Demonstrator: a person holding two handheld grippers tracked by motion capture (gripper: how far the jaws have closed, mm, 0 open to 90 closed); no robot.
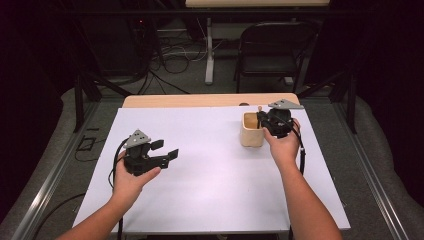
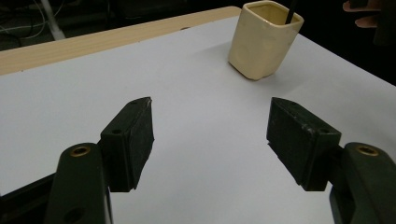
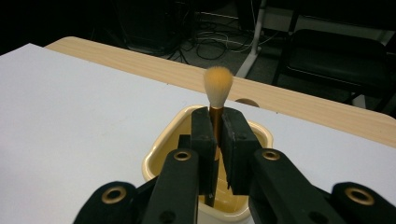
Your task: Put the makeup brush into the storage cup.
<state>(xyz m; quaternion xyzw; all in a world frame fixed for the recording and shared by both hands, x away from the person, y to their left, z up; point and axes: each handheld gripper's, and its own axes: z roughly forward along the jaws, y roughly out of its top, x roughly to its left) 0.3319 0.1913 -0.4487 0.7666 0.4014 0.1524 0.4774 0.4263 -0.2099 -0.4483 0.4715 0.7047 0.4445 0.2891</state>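
A cream square cup (image 1: 251, 132) stands on the white sheet at the back right; it is at upper right in the left gripper view (image 2: 264, 39). My right gripper (image 3: 215, 140) is shut on a makeup brush (image 3: 217, 86) with a tan bristle tuft and copper ferrule, held upright over the cup (image 3: 159, 156) with its dark handle reaching down inside. In the high view that gripper (image 1: 266, 121) sits at the cup's right rim. My left gripper (image 1: 167, 150) hovers open over the left-middle of the sheet, nothing between its fingers (image 2: 135, 135).
A white sheet (image 1: 210, 180) covers most of the wooden table (image 1: 200, 100), whose far strip stays bare. Behind the table stand a black chair (image 1: 272, 50), a white table leg and floor cables. Metal rails run along both sides.
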